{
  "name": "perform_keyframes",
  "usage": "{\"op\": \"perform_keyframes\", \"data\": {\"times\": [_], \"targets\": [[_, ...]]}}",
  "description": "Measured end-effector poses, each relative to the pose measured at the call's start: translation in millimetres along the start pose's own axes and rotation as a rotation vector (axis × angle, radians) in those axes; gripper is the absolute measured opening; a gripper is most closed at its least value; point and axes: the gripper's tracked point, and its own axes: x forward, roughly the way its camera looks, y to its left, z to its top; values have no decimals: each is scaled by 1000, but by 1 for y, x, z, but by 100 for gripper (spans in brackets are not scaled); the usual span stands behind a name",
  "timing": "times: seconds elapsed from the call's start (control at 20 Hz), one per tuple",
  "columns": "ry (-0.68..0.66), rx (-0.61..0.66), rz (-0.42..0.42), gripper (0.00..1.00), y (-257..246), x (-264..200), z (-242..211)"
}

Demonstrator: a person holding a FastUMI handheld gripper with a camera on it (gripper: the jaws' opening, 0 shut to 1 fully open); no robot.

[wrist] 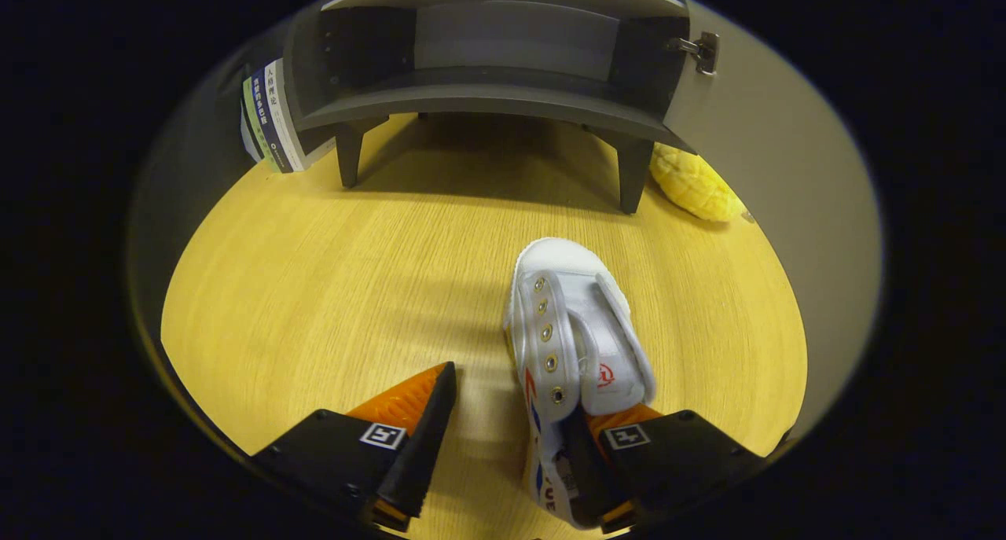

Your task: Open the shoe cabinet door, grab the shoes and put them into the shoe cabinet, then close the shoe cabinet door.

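Tongs (pixel 509 414) gape wide, right finger tucked into the shoe (pixel 570 328) while the left stands clear on the counter (pixel 314 288), shoe's toe pointing far toward the open cabinet (pixel 503 60)

Wooden tabletop (pixel 314 288) with a stack of books (pixel 271 115) leaning at its far left and a yellow, bumpy pineapple-shaped object (pixel 695 185) at far right.
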Motion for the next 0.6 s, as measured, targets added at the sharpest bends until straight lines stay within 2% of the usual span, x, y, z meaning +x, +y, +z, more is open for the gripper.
{"op": "perform_keyframes", "data": {"times": [0.05,0.15,0.2,0.25,0.3,0.45,0.6], "targets": [[-13,-13,-30,45,-7,0,3],[-11,-32,-12,24,-3,2,3],[-15,-41,6,24,2,0,3],[-21,-52,11,11,2,2,4],[-20,-61,16,12,2,2,4],[-23,-41,36,2,2,4,5],[-82,16,65,2,0,-14,23]]}}
